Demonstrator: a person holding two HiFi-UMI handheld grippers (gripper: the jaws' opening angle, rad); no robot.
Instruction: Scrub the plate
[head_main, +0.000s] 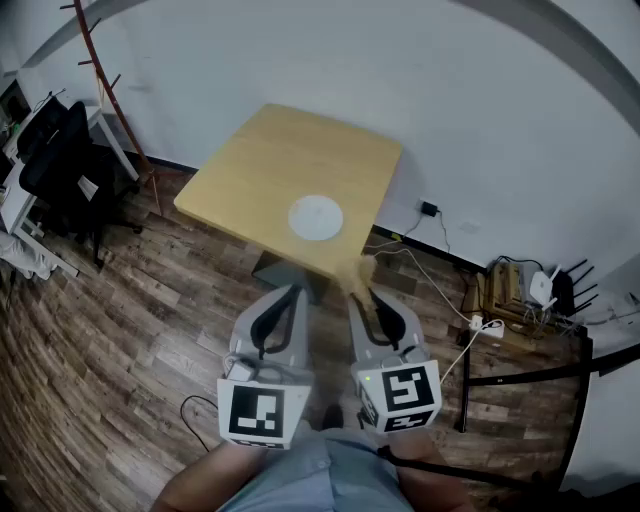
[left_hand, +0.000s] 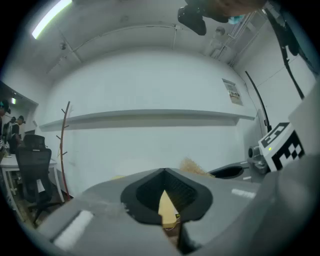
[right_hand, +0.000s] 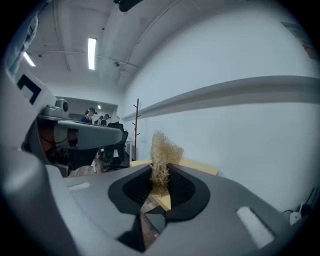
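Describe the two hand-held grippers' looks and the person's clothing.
Left hand-held gripper and right hand-held gripper: light grey shells, black ridged jaw pads, each with a white cube of black square markers; a green light on the right's. Clothing: pale blue-grey garment.

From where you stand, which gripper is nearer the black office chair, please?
Left: the black office chair stands left of the left gripper; the right gripper, holding the scrubber, sits farther right.
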